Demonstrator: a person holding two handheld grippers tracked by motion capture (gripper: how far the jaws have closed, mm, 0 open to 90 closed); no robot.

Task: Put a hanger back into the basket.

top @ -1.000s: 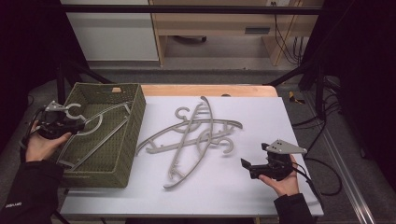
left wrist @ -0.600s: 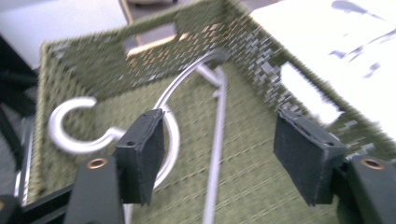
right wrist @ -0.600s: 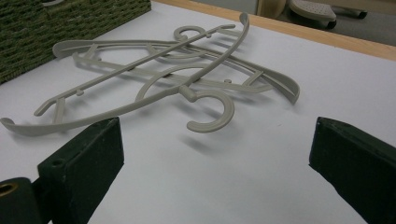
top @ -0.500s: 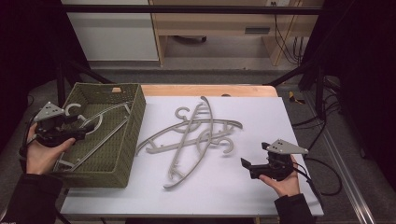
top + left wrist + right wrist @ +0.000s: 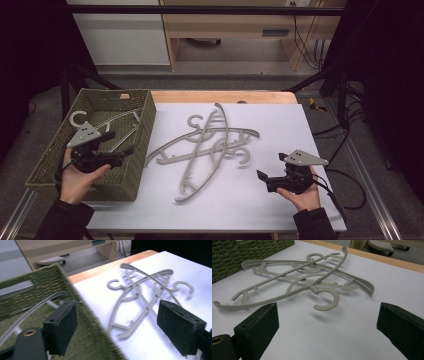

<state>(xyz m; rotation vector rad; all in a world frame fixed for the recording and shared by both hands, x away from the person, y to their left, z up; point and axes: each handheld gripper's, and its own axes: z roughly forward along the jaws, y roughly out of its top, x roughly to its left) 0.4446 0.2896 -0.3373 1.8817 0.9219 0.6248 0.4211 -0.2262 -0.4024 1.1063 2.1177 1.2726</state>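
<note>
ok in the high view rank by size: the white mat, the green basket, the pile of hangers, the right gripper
1. white mat
2. green basket
3. pile of hangers; its spread comes near the basket's, so that order is unsure
4. right gripper, clearly the smallest

The high view looks forward and down from above the person's side onto the whole white-topped table (image 5: 260, 200). The left gripper view sits low and close over the woven green basket's rim (image 5: 82, 307), facing across to the heap of grey plastic hangers (image 5: 145, 287). The right gripper view skims the tabletop, facing the same hangers (image 5: 307, 280) from the opposite side; all three views share them
</note>
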